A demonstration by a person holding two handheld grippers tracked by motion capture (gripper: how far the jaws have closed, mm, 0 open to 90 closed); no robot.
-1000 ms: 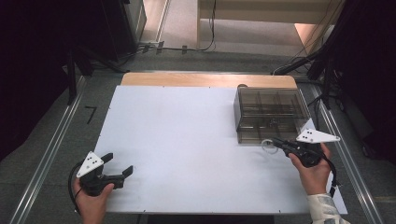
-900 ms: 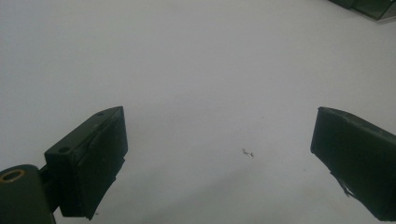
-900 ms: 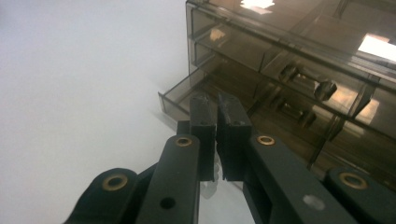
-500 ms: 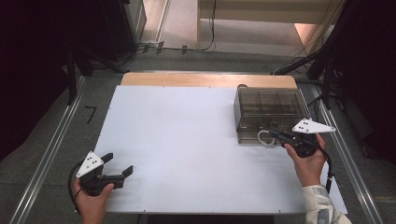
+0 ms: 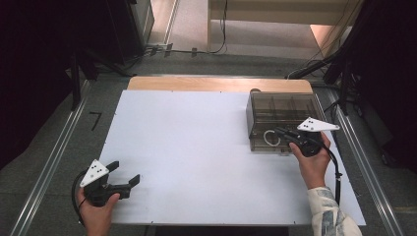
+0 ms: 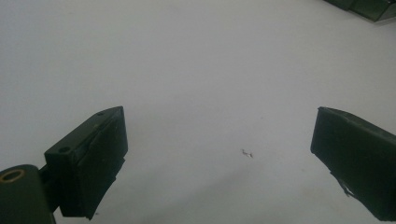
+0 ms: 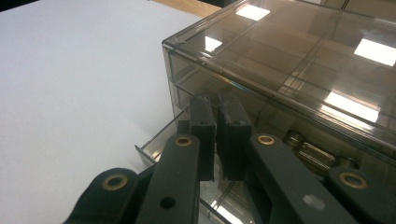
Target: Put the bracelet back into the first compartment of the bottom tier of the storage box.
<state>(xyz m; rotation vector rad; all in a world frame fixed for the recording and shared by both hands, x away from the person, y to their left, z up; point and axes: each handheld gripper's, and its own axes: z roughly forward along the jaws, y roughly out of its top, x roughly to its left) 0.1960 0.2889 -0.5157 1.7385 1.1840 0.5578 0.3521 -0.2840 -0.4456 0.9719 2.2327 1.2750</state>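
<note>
Right gripper (image 5: 281,132), jaws closed and empty, points at the smoky drawer box (image 5: 280,105); left gripper (image 5: 125,173) rests wide open, empty, on the desk (image 5: 196,147). Drawer contents indistinct.

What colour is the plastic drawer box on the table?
Smoky grey-brown and see-through: the transparent plastic drawer box, best in the right gripper view.

drawer box (image 5: 280,120) on table (image 5: 196,147) far right, right hand-held gripper (image 5: 281,132) at its front, left hand-held gripper (image 5: 124,177) near-left
</note>
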